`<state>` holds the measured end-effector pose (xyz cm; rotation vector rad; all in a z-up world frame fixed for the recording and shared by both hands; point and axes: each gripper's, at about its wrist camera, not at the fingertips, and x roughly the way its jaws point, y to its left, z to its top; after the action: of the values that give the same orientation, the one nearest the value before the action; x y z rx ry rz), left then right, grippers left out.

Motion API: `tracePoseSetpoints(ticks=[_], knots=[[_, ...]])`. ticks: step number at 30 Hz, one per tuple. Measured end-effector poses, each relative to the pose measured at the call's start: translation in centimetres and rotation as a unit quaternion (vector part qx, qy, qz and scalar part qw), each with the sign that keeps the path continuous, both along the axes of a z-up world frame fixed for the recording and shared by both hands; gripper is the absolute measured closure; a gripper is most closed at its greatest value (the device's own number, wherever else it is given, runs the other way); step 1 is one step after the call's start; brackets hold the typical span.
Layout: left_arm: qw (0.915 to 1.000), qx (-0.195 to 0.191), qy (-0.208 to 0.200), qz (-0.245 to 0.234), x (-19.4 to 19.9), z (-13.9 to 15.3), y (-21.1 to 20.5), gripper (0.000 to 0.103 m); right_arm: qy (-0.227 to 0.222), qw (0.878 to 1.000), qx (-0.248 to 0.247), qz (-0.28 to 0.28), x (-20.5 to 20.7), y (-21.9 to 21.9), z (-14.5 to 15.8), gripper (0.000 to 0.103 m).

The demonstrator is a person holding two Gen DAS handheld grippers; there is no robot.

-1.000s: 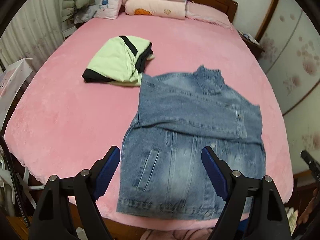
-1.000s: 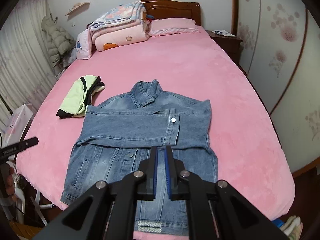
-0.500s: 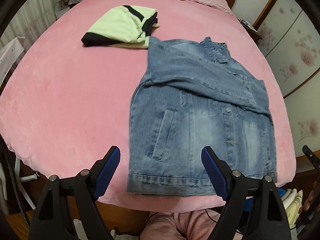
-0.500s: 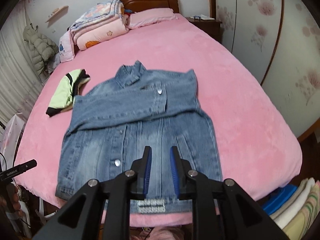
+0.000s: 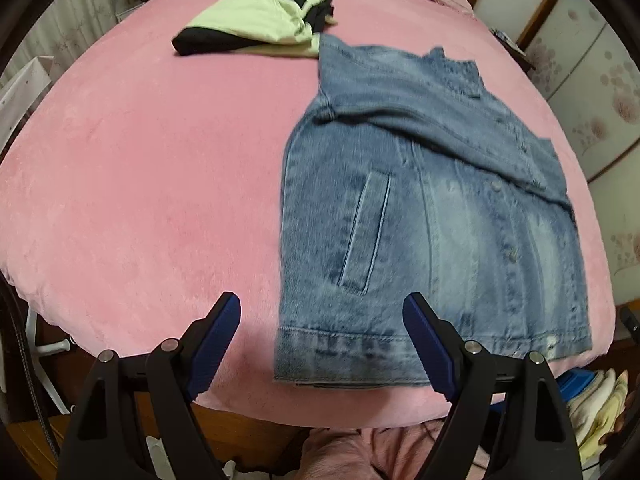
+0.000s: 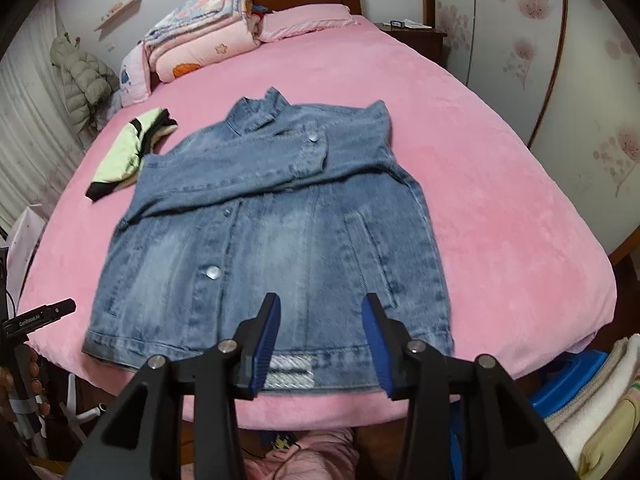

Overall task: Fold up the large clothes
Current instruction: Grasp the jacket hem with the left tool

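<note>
A blue denim jacket (image 5: 436,216) lies flat on the pink bed (image 5: 160,184), front up, with its sleeves folded across the chest. It also shows in the right wrist view (image 6: 280,232). My left gripper (image 5: 322,338) is open and empty, hovering just above the jacket's near left hem corner. My right gripper (image 6: 320,338) is open and empty, above the middle of the near hem by the white label (image 6: 290,370).
A folded green and black garment (image 5: 260,20) lies beyond the jacket's left shoulder. Folded quilts (image 6: 200,44) and a pillow (image 6: 308,20) sit at the headboard. A wardrobe (image 6: 560,80) stands right of the bed. Stacked towels (image 6: 592,412) lie at the bed's near right corner.
Both grippers have moved down towards the jacket's near hem. My right gripper has opened from shut. My left gripper stayed open.
</note>
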<state>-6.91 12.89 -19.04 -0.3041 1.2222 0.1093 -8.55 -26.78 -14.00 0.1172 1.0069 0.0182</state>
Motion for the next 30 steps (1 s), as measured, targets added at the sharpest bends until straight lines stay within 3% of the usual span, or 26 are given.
tracePoseSetpoints(ticks=[13,18,30], knots=[[0.9974,-0.016,0.067,0.022,-0.5,-6.9,1.4,0.021,0.068,0.995,-0.009,-0.067,-0.8,-6.7,-6.7,0.057],[0.9975,-0.024,0.059,0.029,-0.5,-7.9,1.6,0.021,0.09,0.992,-0.005,-0.091,-1.0,-8.9,-9.0,0.057],[0.9962,-0.041,0.059,0.049,-0.5,-9.6,1.8,0.007,0.125,0.983,0.084,-0.103,0.7,-9.9,-12.3,0.055]])
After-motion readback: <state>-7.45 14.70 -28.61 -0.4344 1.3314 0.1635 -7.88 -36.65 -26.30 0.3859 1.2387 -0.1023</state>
